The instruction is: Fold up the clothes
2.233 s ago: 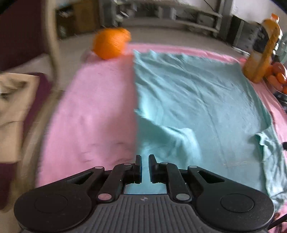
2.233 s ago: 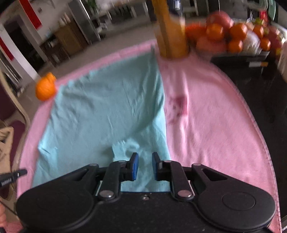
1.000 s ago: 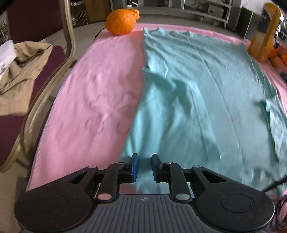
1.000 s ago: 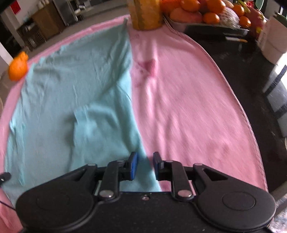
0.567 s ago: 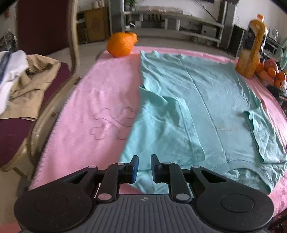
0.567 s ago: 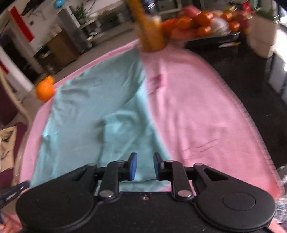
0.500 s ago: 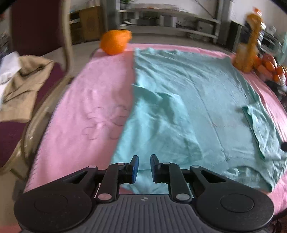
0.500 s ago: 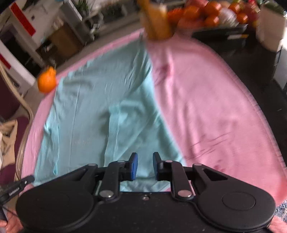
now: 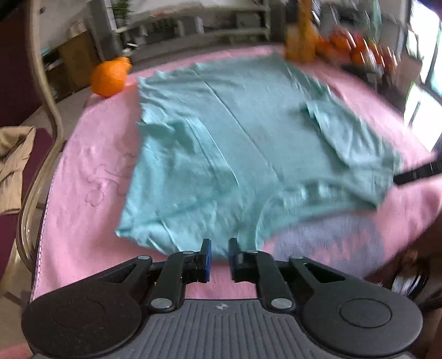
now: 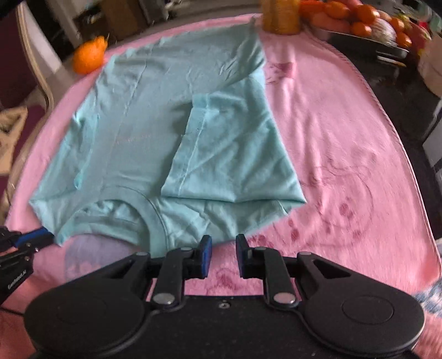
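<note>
A light teal T-shirt lies flat on a pink blanket, both sleeves folded inward and its collar toward me. It also shows in the right wrist view. My left gripper is open and empty, just short of the shirt's near edge left of the collar. My right gripper is open and empty, just short of the near edge right of the collar. The left gripper's tip touches the shirt's left corner in the right wrist view.
An orange fruit sits at the blanket's far left corner. A juice bottle and a tray of fruit stand at the far right. A chair with tan clothes stands on the left.
Both grippers have pulled back toward the near edge of the table; the collar end of the shirt is now in view. The jaws have opened slightly wider.
</note>
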{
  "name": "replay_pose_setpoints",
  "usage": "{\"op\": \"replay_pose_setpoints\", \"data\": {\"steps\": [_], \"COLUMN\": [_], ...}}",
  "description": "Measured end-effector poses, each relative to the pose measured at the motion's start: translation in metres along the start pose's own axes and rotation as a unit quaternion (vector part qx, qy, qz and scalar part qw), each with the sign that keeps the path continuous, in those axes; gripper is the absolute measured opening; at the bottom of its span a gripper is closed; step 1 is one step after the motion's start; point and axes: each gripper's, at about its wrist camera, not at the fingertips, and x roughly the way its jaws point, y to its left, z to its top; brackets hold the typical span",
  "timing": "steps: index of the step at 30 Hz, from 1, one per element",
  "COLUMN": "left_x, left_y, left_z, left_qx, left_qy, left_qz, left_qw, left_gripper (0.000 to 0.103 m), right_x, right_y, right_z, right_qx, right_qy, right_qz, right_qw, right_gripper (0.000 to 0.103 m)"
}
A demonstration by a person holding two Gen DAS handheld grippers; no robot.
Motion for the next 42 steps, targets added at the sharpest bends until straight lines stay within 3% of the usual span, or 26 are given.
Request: {"op": "replay_pose_setpoints", "data": {"steps": [4,7,10,13,16,19,23,27,32,37,42], "left_x": [0.012,0.026,0.023,0.007,-0.012,-0.02,-0.015,0.01,0.052,0.081,0.117], "left_y": [-0.005,-0.018,-0.021,-0.009,0.005,0.019,0.041,0.066,0.094,0.1,0.093], "left_z": [0.007,0.005,0.002,0.006,0.019,0.038,0.067,0.095,0.107,0.11,0.121], "left_qx": [-0.01,0.026,0.044,0.022,0.003,-0.003,-0.009,-0.011,-0.058,-0.091,-0.088], "left_qy": [0.002,0.027,0.032,0.006,-0.046,-0.067,-0.075,-0.059,-0.006,0.035,0.048], "left_qz": [0.001,0.008,0.005,-0.007,0.011,0.029,0.038,0.051,0.04,0.001,-0.019], "left_qw": [0.9999,0.9993,0.9985,0.9997,0.9989,0.9973,0.9964,0.9969,0.9975,0.9953,0.9948], "left_gripper": [0.013,0.012,0.011,0.018,0.018,0.018,0.018,0.018,0.018,0.017,0.018], "right_x": [-0.009,0.01,0.024,0.019,-0.007,-0.03,-0.05,-0.049,-0.004,0.051,0.072], "right_y": [0.0,0.012,0.028,0.033,0.026,0.018,0.009,0.007,-0.008,-0.034,-0.033], "right_z": [0.006,0.009,0.007,0.004,0.002,0.013,0.04,0.083,0.126,0.13,0.142], "right_qx": [0.007,-0.008,-0.042,-0.059,-0.047,-0.024,0.006,0.013,0.042,0.096,0.088], "right_qy": [-0.041,-0.006,0.022,0.023,-0.032,-0.084,-0.113,-0.128,-0.094,-0.028,-0.011], "right_qz": [0.048,0.065,0.047,0.044,0.074,0.088,0.102,0.084,0.048,0.033,0.036], "right_qw": [0.998,0.998,0.998,0.997,0.996,0.992,0.988,0.988,0.993,0.994,0.995], "right_gripper": [0.016,0.016,0.016,0.016,0.016,0.016,0.016,0.016,0.016,0.015,0.015]}}
